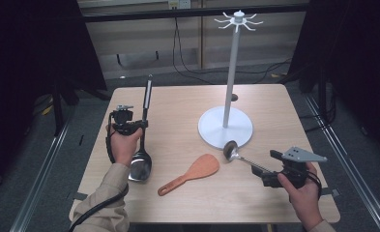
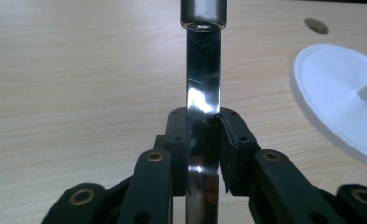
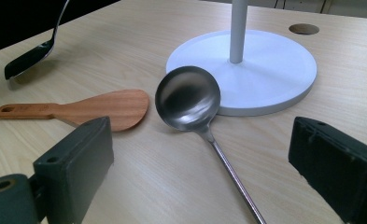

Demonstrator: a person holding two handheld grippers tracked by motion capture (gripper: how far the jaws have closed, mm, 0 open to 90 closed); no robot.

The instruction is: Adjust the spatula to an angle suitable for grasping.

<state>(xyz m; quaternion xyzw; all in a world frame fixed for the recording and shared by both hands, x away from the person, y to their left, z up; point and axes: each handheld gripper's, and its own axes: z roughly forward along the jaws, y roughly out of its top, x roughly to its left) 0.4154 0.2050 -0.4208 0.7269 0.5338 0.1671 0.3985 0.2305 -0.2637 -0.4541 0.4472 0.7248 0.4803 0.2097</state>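
Left hand-held gripper (image 1: pixel 138 126) clamps the big spoon's (image 1: pixel 141 163) handle, bowl hanging down.

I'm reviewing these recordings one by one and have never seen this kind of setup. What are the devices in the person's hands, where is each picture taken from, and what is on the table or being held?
There is no robot here: a person holds a hand-operated two-jaw gripper in each hand. The high view looks down on the wooden table from above the person's side. The other two pictures come from cameras riding on each gripper, looking along its black jaws.

The left gripper is shut on the shiny handle of a large metal spoon, held roughly upright with the bowl low over the table. The right gripper is open, its jaws wide on either side of the thin handle of a metal ladle, not gripping it. The ladle lies on the table, its bowl against the round base of a white hanging stand with hooks on top. A wooden rice paddle lies flat beside it.
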